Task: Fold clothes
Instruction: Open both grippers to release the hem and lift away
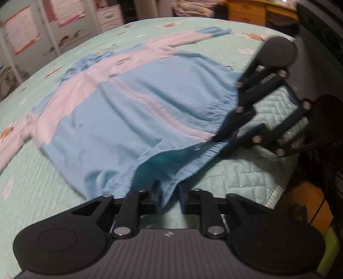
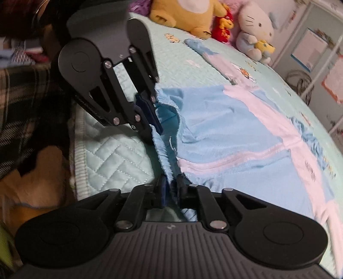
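A light blue and pink zip-up garment point(image 1: 150, 103) lies spread on a mint green quilted bedspread point(image 1: 242, 178), its sleeves stretched out toward the far side. Its ribbed hem is raised off the bed at the near edge. My left gripper point(image 1: 170, 193) is shut on a bunched part of the hem, and it shows again in the right wrist view point(image 2: 155, 122), pinching the hem's corner. My right gripper point(image 2: 172, 190) is shut on the hem close to the pink zip strip. In the left wrist view the right gripper point(image 1: 233, 133) holds the hem's other end. The garment point(image 2: 225, 120) sags between the two grips.
Plush toys sit at the bed's far end: a yellow one point(image 2: 188, 15), a small red one point(image 2: 225, 25) and a white cat point(image 2: 255, 32). The bed's piped edge point(image 2: 79, 150) runs just behind the grippers. A plaid sleeve point(image 2: 21, 96) is on the left. White shelving point(image 1: 32, 43) stands beyond the bed.
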A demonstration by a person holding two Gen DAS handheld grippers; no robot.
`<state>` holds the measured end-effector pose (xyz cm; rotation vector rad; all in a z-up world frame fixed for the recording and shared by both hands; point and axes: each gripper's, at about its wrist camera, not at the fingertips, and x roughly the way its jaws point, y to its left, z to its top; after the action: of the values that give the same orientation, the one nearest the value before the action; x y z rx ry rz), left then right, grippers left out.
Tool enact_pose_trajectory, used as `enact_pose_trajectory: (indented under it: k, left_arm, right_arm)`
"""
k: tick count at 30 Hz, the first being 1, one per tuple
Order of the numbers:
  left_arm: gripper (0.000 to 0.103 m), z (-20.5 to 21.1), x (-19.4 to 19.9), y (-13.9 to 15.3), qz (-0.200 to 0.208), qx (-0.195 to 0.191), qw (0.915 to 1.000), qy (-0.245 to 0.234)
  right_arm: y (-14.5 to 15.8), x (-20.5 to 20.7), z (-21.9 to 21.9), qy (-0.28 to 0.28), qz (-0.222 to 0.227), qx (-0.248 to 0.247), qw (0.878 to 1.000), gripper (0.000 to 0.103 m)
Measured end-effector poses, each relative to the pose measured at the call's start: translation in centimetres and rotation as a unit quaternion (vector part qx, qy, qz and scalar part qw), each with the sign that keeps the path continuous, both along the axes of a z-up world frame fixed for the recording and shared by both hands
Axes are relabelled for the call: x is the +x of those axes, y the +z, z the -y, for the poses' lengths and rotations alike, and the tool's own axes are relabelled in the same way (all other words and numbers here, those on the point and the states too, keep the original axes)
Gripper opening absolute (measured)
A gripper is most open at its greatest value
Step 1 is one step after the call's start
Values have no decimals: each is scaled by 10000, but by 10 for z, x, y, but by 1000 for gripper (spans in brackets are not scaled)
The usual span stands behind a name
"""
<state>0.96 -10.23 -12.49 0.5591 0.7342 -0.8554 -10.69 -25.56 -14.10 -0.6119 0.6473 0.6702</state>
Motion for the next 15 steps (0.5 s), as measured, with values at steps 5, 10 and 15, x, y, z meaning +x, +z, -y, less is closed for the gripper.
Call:
enact_pose_trajectory:
  k: [5, 10, 15]
  left_arm:
    - [52, -18, -2, 3, -119, -97, 9989, 435]
    - [56, -27, -8, 5, -163, -56, 9977, 653]
    - [59, -28, -16, 5, -40, 90, 9968, 790]
  right_arm:
    - [3, -7, 19, -389, -308, 554, 9972, 19]
    - [4, -17, 45, -947, -622, 957, 9889, 36]
    - [4, -28, 67, -1322, -878, 1235, 9796, 43]
